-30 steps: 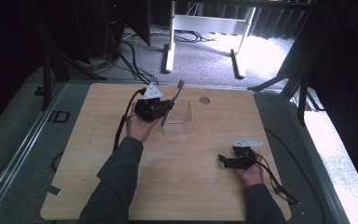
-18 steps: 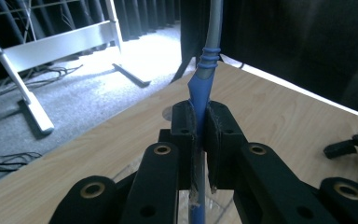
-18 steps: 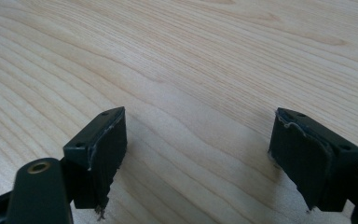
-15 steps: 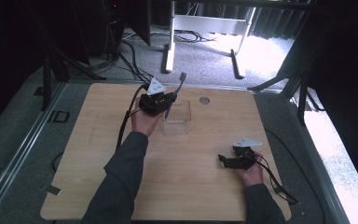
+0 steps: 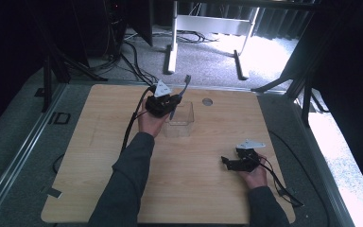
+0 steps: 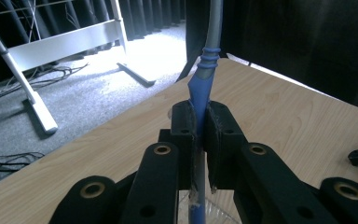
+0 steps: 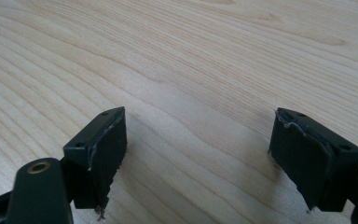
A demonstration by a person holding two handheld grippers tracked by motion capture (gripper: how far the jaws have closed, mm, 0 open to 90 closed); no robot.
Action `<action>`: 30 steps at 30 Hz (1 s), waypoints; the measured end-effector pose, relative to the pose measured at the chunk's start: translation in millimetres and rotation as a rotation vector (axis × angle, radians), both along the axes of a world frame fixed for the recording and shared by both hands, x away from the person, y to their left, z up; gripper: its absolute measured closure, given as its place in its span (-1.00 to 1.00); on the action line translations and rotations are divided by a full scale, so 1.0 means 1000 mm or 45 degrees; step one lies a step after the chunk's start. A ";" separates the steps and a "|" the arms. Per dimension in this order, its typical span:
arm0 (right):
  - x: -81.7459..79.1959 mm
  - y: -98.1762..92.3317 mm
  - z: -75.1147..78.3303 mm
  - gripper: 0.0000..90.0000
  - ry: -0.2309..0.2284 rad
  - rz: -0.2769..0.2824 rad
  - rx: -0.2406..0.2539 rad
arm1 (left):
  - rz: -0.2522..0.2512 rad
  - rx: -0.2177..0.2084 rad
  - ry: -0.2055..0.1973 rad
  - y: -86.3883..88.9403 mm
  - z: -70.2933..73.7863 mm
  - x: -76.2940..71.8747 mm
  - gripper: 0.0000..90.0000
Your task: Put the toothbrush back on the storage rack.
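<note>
L gripper [image 6: 199,135] clamps a blue-handled tool [image 6: 200,88], held up over the clear container [image 5: 179,120] at table's far centre. R gripper [image 7: 198,154], jaws spread w/ nothing between, rests near right on wooden table [image 5: 99,189].

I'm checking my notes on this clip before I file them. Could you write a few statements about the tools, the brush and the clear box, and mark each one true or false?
1. The left tool is shut on the blue-handled brush. True.
2. The right tool grips a wooden block. False: its jaws stand wide apart over bare table.
3. The clear box stands on the table just beside the left tool. True.
4. The brush lies flat on the table. False: it is held up off the wood, its head pointing away from the person.
5. The two tools touch each other. False: the right tool sits apart, near the table's front right.
</note>
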State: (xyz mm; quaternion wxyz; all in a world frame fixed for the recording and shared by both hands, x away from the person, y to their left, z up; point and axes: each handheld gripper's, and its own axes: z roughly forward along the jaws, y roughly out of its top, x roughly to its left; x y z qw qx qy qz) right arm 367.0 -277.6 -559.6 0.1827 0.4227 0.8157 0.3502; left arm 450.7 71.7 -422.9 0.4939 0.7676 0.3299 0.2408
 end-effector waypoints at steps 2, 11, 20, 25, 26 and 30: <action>0.000 0.000 0.000 -0.59 0.000 0.001 0.000 | 0.003 0.003 0.005 0.000 -0.002 0.002 0.84; 0.000 0.000 0.000 -0.59 0.000 0.001 -0.001 | -0.001 0.087 0.050 -0.001 -0.012 0.008 0.84; 0.000 0.000 0.000 -0.59 0.000 0.001 -0.001 | -0.042 0.172 0.094 -0.008 -0.019 0.006 0.84; 0.000 0.000 0.000 -0.59 -0.002 0.002 -0.002 | -0.055 0.228 0.114 -0.011 -0.022 0.005 0.83; 0.000 0.000 0.000 -0.59 -0.002 0.001 -0.002 | -0.057 0.236 0.122 -0.012 -0.023 0.004 0.83; 0.000 0.000 0.000 -0.59 -0.001 0.001 -0.001 | -0.079 0.250 0.135 -0.011 -0.024 0.002 0.81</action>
